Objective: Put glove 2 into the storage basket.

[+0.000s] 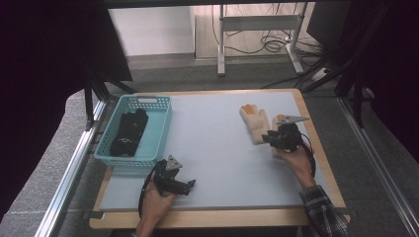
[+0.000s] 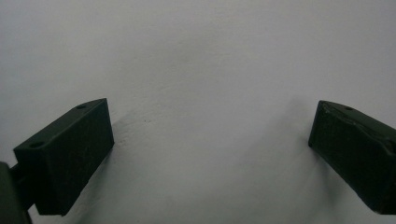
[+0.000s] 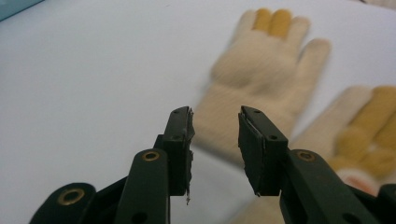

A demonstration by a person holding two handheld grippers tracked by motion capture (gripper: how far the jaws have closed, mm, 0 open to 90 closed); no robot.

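A cream knit glove (image 1: 254,122) with orange fingertips lies flat on the grey mat at the right. In the right gripper view that cream glove (image 3: 261,70) is just beyond my jaws, palm up, and a second cream glove (image 3: 369,126) lies to its right. My right gripper (image 1: 267,138) hovers at the first glove's cuff. The right gripper (image 3: 215,128) has a narrow gap between its pads with nothing pinched in it. My left gripper (image 1: 190,184) rests near the front left of the mat; the left gripper (image 2: 210,140) stands wide open over bare mat.
A light blue plastic basket (image 1: 164,120) stands at the left of the table with black gloves (image 1: 129,131) inside. The grey mat (image 1: 212,143) covers most of the wooden table. Table legs and cables lie on the floor beyond the far edge.
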